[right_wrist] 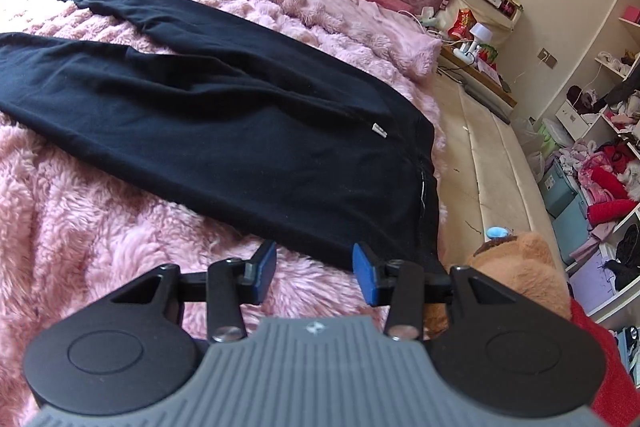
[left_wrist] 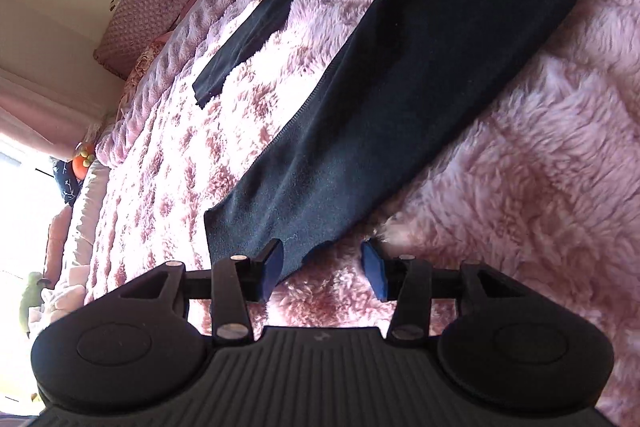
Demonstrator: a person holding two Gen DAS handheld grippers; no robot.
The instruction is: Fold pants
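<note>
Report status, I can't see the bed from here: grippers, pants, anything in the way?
Left gripper open at a leg hem. Right gripper open at the waistband edge. Black pants flat, unfolded on pink blanket. Nothing on them.

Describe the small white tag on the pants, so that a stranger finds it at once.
Start from the fluffy pink blanket covering the bed. On it lie flat black fabric pants. Near their waist end, toward the bed's edge, sits a tiny white tag, the only pale spot on the dark cloth.
</note>
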